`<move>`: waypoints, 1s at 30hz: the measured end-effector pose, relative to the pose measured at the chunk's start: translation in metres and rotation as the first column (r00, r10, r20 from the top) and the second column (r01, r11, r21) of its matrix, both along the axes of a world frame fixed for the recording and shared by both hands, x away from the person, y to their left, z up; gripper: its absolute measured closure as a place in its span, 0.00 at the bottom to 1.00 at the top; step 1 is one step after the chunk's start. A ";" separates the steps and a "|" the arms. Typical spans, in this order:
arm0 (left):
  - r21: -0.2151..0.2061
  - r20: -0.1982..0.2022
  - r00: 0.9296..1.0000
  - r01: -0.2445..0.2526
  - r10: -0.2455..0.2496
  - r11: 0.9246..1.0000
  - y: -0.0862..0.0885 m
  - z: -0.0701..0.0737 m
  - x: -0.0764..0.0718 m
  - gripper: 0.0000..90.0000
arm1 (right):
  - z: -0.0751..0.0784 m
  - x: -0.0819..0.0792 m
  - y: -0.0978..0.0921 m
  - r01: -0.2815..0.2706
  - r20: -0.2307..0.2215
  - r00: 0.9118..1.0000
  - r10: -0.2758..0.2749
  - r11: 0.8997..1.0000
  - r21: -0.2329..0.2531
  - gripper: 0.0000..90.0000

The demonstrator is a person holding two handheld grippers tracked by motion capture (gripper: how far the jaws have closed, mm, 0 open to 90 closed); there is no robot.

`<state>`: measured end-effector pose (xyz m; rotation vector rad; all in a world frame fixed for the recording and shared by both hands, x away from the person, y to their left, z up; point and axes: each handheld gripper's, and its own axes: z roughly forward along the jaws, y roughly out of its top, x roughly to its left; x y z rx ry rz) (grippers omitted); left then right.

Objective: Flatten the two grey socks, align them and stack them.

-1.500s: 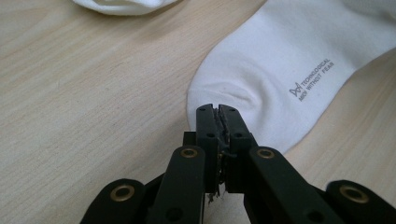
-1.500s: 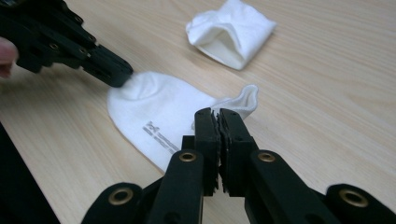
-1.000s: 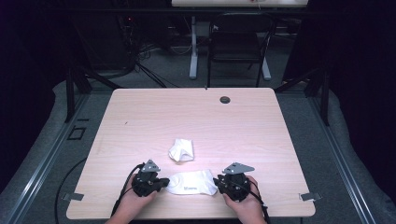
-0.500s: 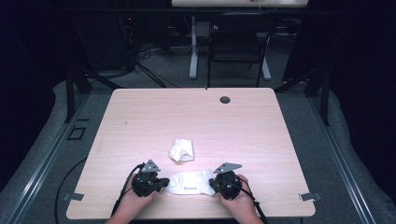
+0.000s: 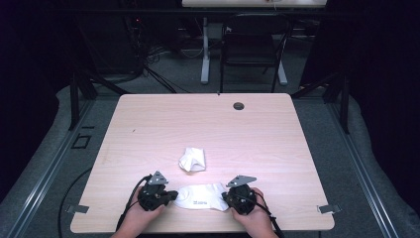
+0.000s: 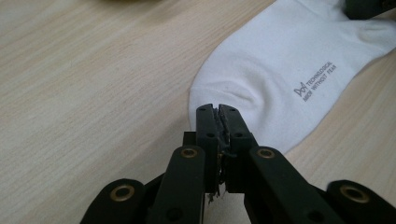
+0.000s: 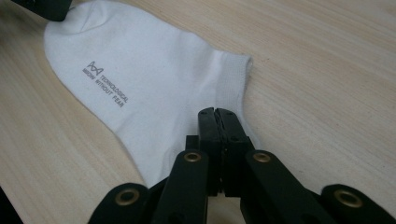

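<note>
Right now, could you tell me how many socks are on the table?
2. One flat white sock lies near the front edge, between the two grippers' jaws. The other, a crumpled white sock, sits just behind it toward the table's middle. Neither looks hidden.

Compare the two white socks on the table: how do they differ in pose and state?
The flat sock lies stretched near the table's front edge; the bunched sock sits crumpled farther back. The flat sock is pinched at both ends by the left tongs and right tongs; the bunched sock lies untouched. Both are white.

White printed sock (image 5: 202, 196) lies flat at table's near edge; crumpled sock (image 5: 192, 159) just beyond.
</note>
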<state>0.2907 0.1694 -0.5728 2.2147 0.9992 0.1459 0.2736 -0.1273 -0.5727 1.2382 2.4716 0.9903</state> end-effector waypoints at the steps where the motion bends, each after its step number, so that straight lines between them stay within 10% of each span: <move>1: 0.002 -0.001 1.000 0.004 -0.004 1.000 0.001 0.000 0.000 0.97 | 0.000 0.000 0.001 -0.003 -0.004 1.000 0.003 1.000 0.000 1.00; 30: -0.071 0.009 0.998 -0.065 0.066 0.995 0.013 0.009 0.004 0.80 | 0.018 0.004 0.008 -0.029 0.067 0.997 0.028 0.999 0.024 0.86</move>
